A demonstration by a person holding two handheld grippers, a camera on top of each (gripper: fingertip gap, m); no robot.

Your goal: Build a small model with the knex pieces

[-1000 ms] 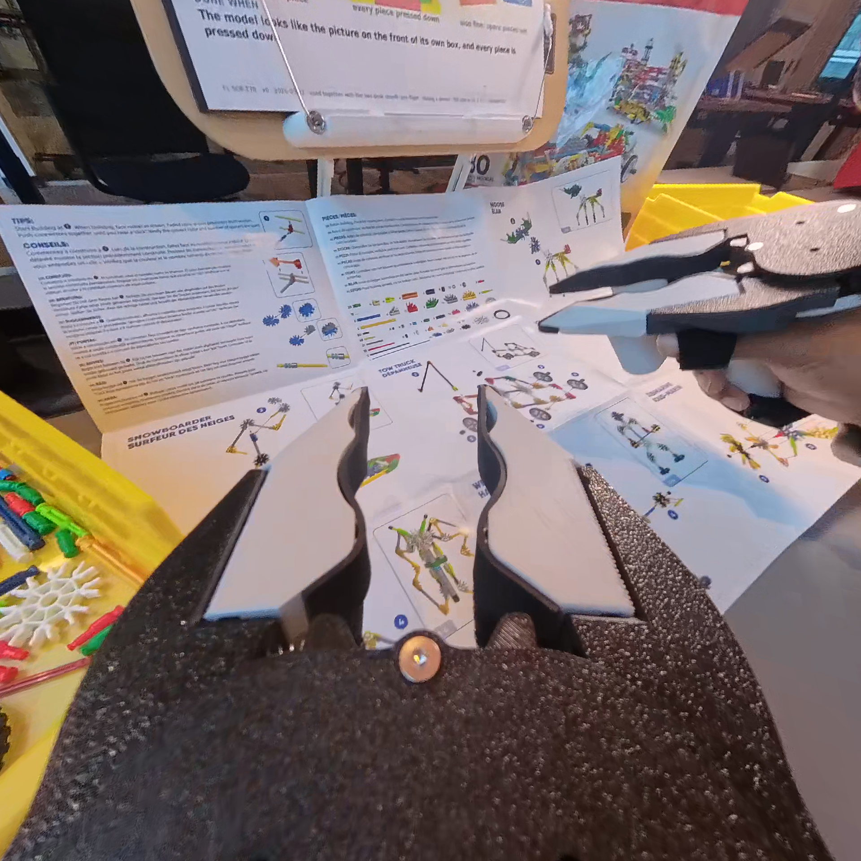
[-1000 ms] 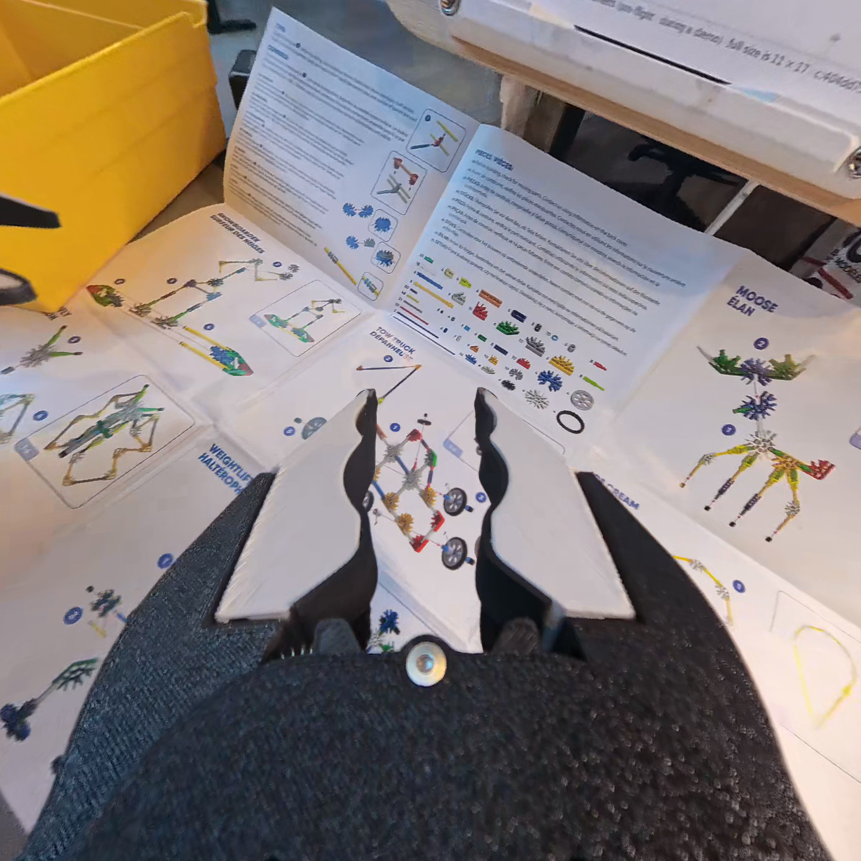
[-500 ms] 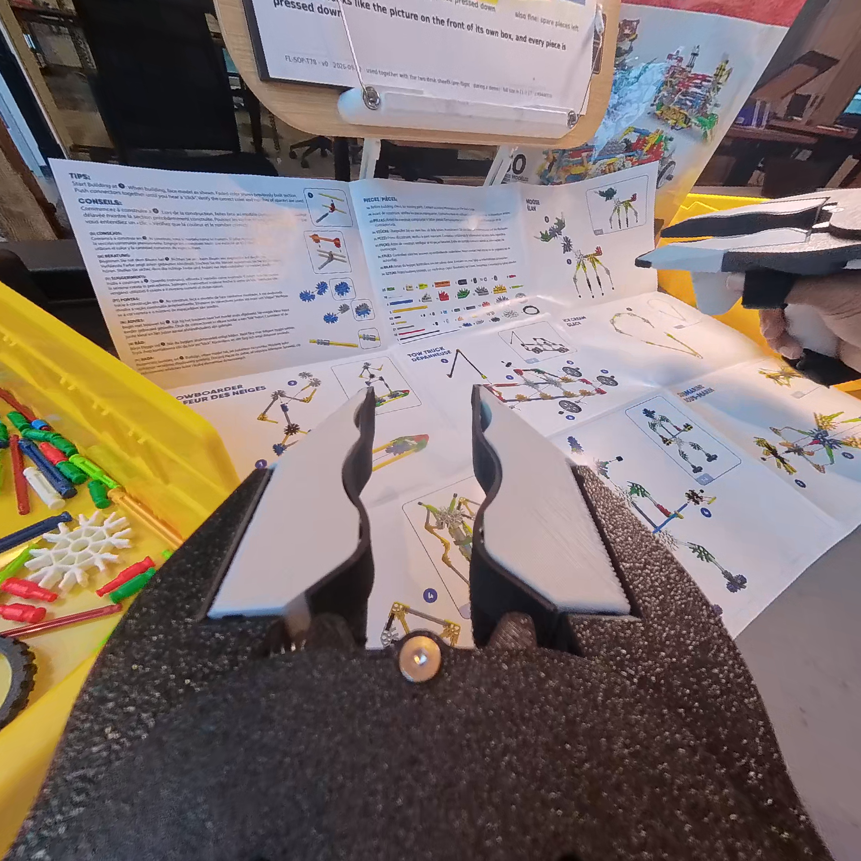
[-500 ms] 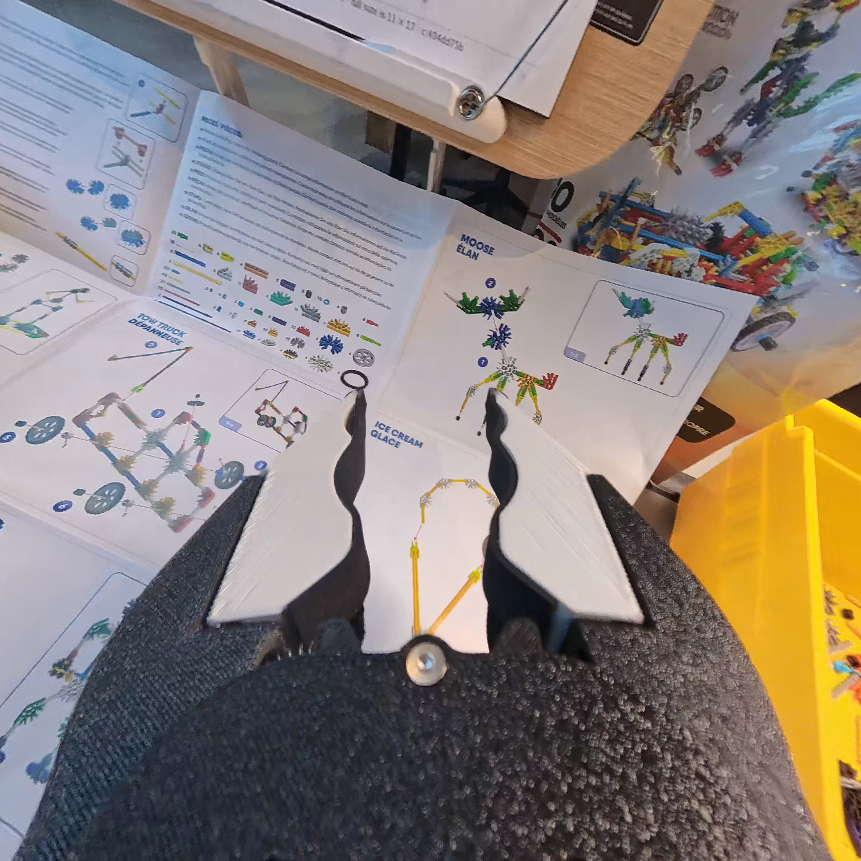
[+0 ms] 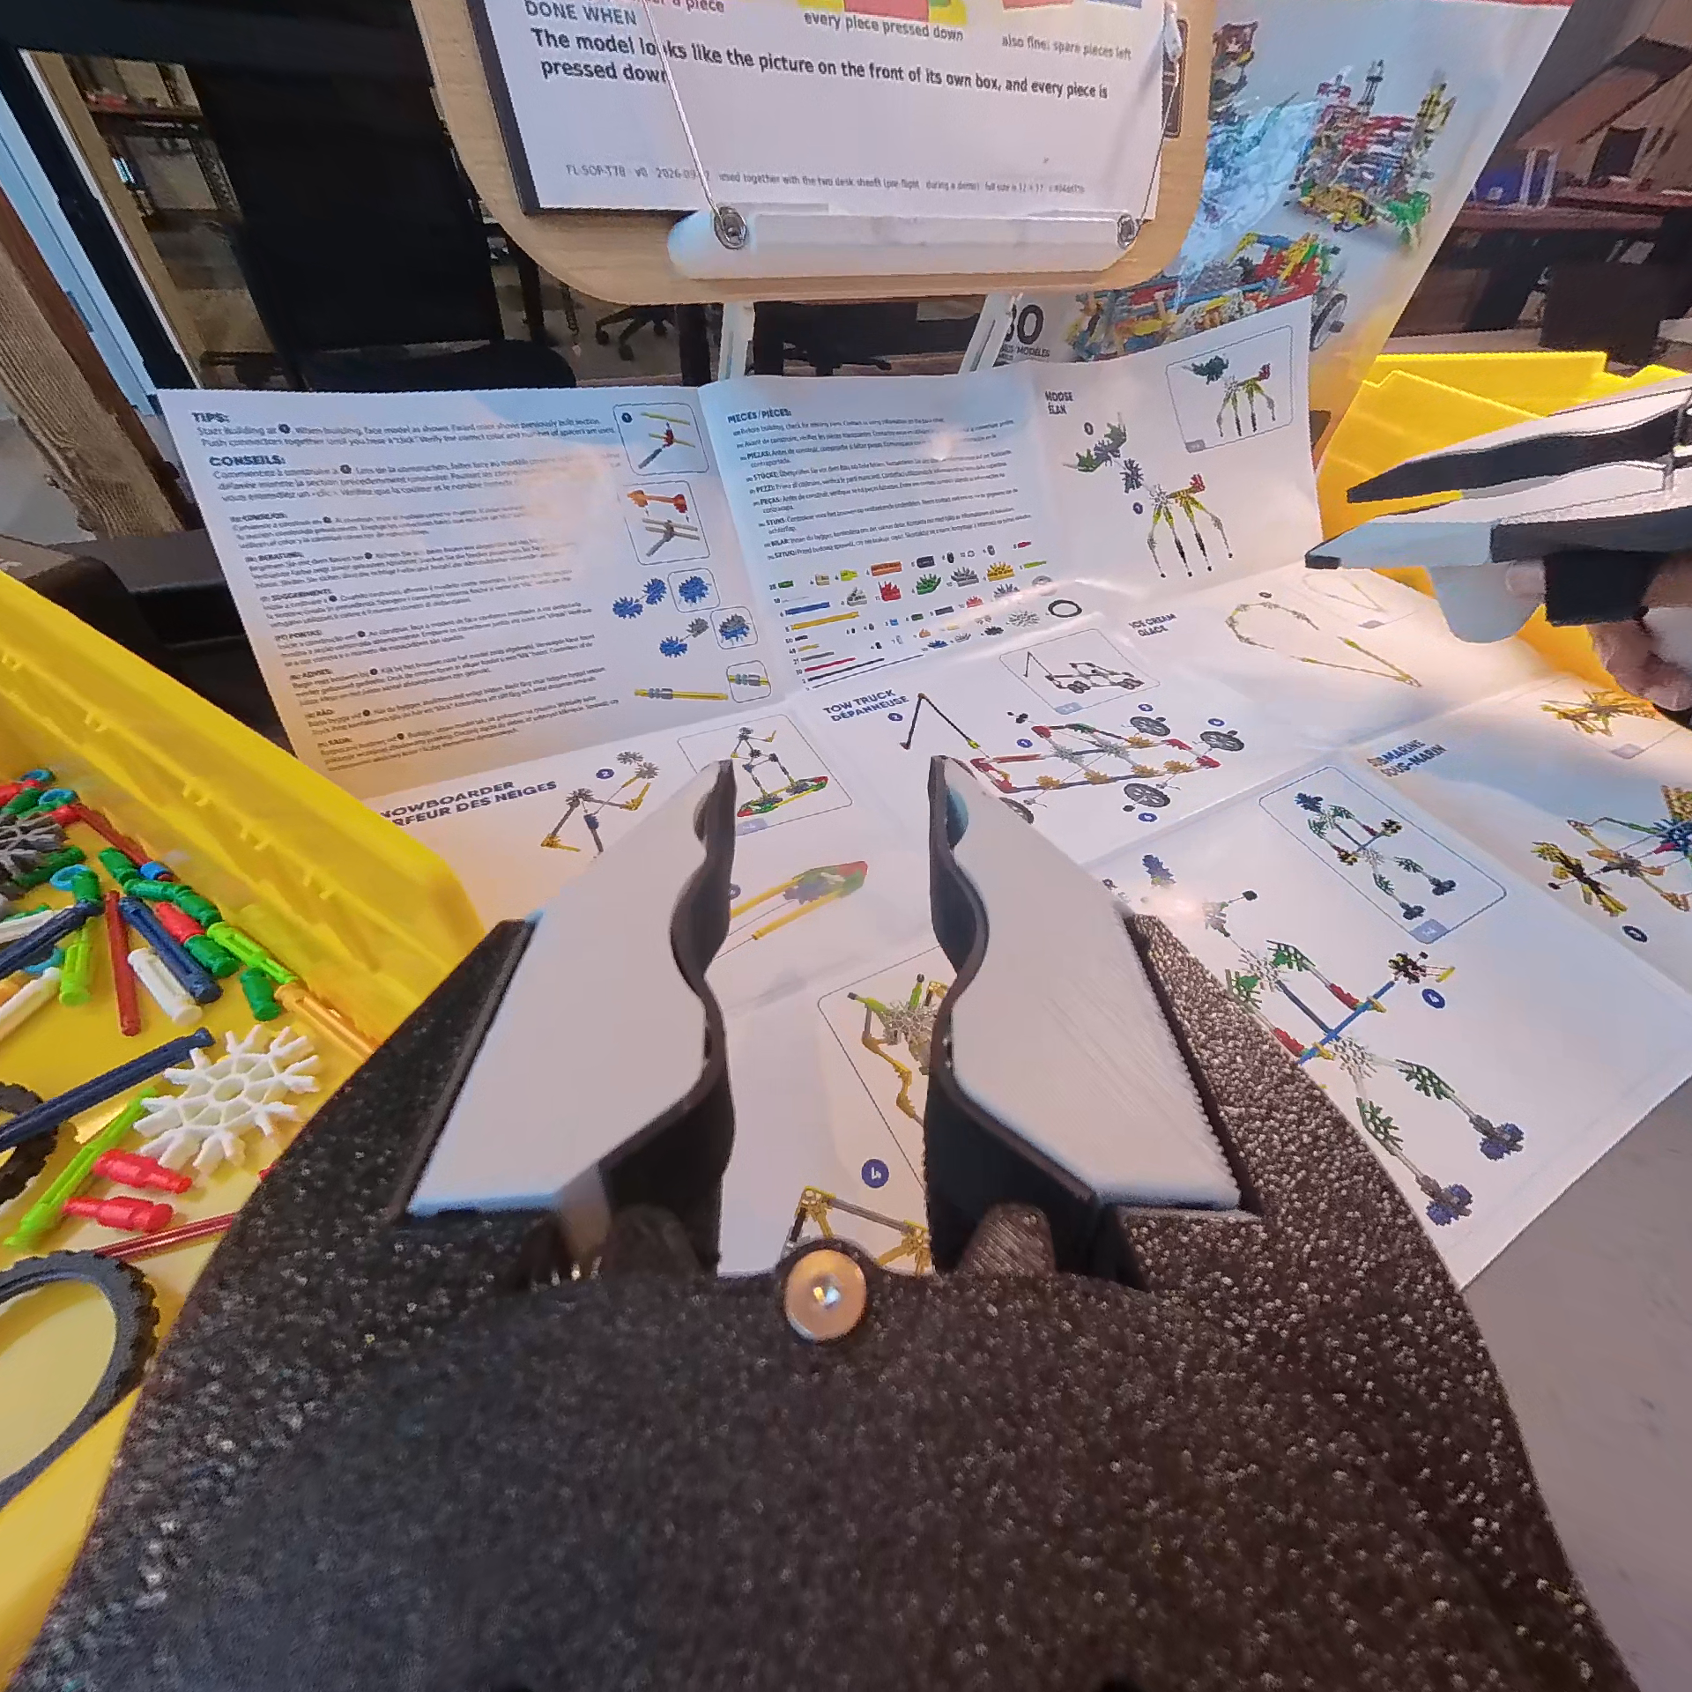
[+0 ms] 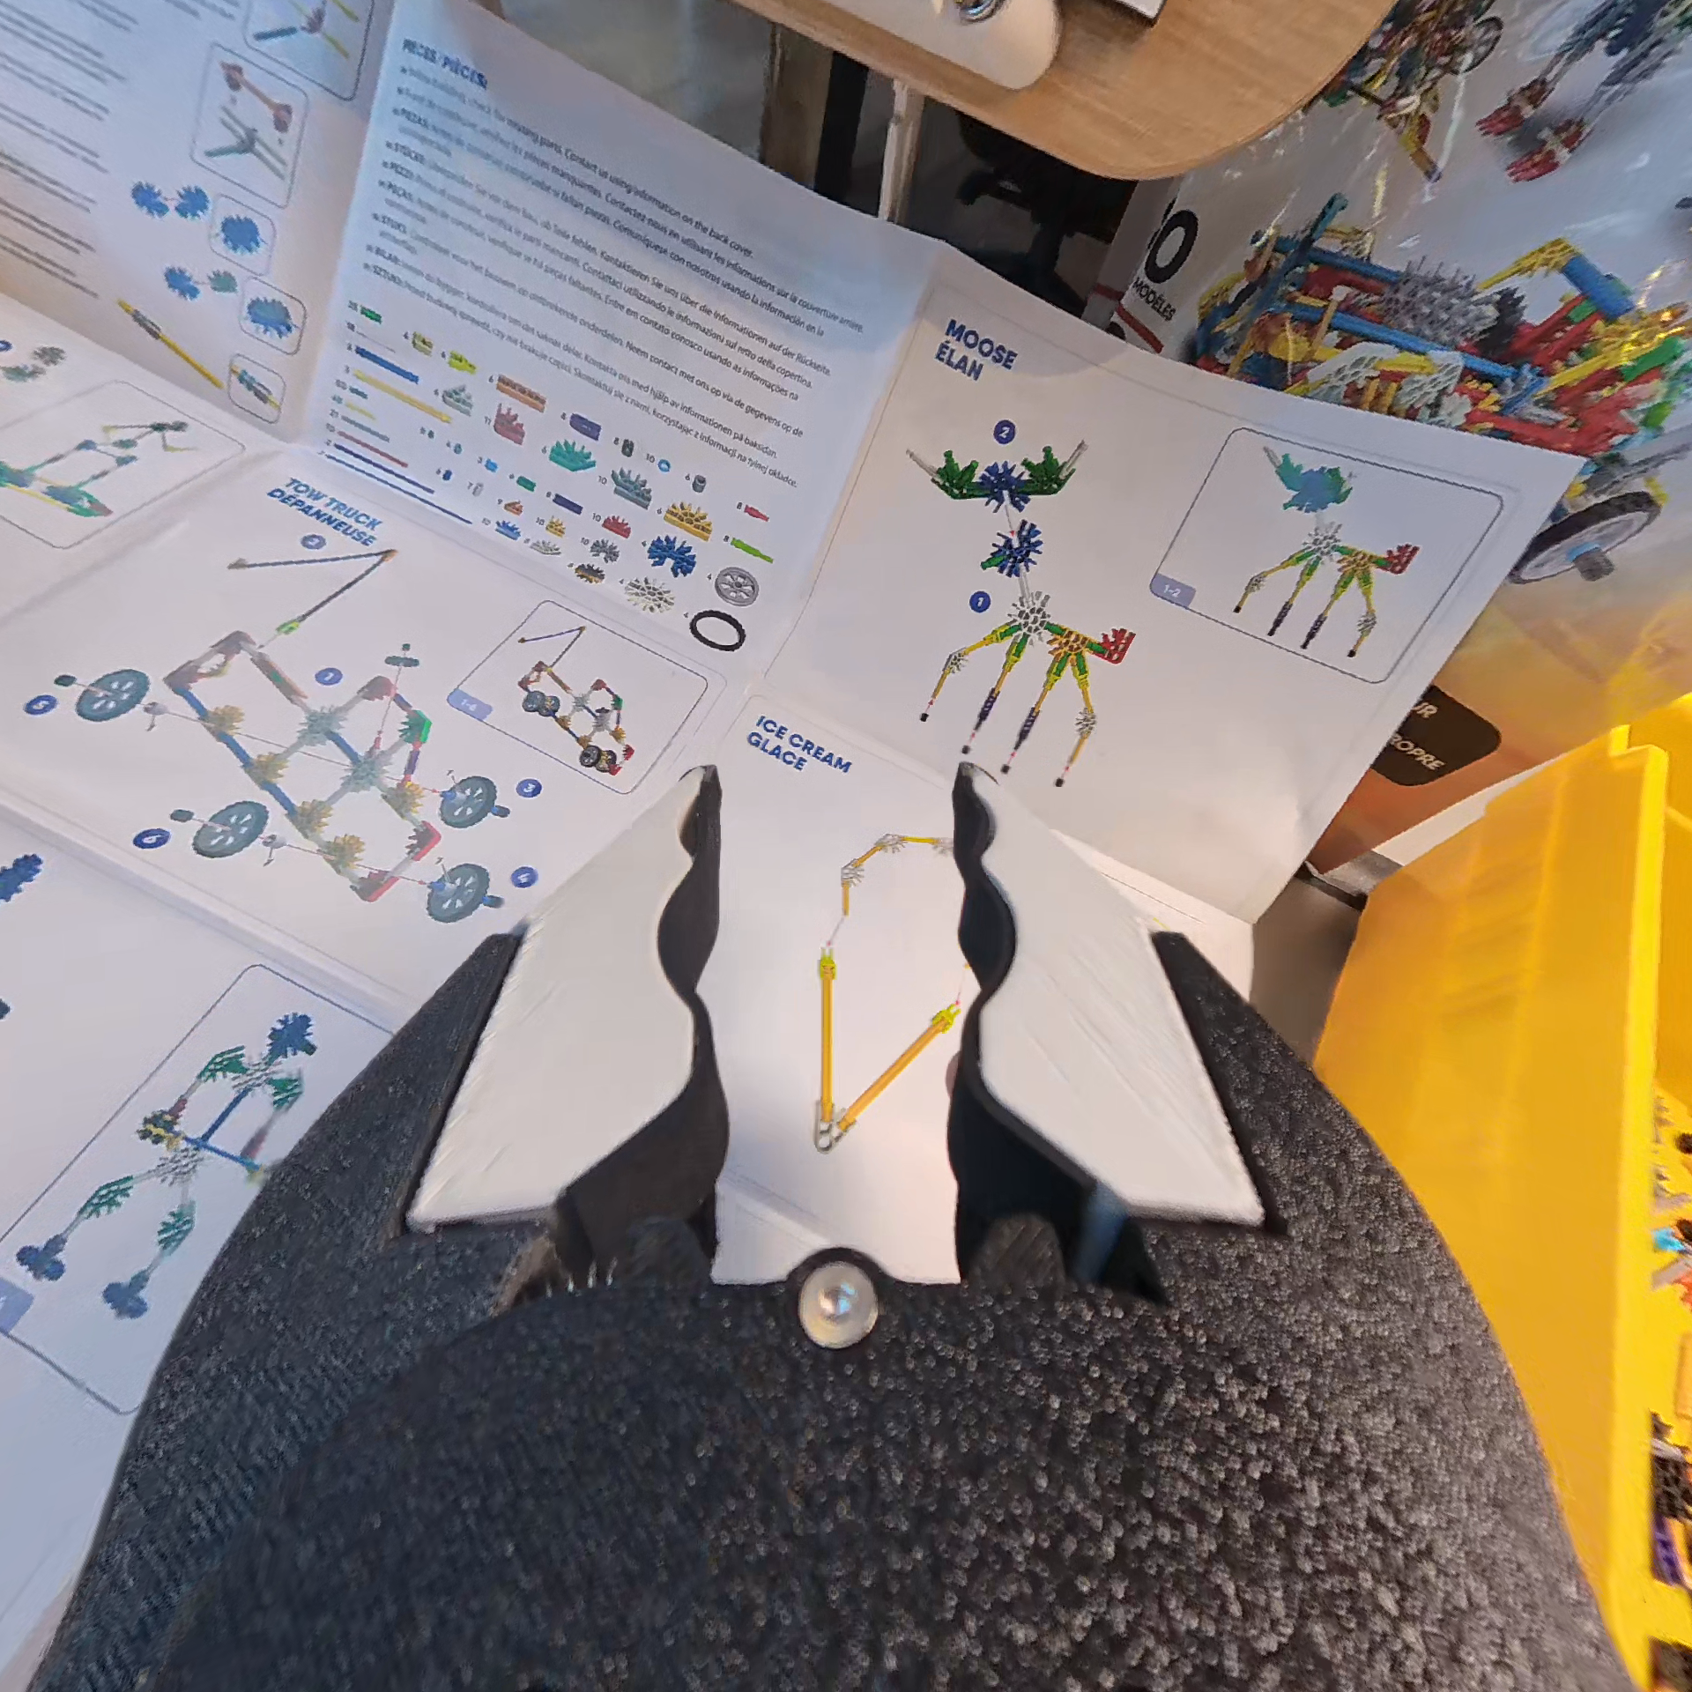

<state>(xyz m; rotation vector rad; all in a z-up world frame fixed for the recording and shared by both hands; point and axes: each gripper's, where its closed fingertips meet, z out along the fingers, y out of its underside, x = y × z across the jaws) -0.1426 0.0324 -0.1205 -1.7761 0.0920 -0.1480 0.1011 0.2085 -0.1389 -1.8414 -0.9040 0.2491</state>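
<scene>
A grey table (image 5: 1593,1373) is covered by a large unfolded instruction sheet (image 5: 1144,879), its far panels propped upright. At the left, a yellow bin (image 5: 275,824) of coloured rods and a white snowflake connector (image 5: 229,1094) is seen. The left gripper (image 5: 829,778) is held over the sheet, jaws parted and empty. The right gripper (image 6: 833,778) is likewise spread with nothing between, above the sheet; another yellow bin (image 6: 1483,1053) stands at its right, its contents blurred. Behind, a wooden board (image 5: 586,247) carries a clipped page.
</scene>
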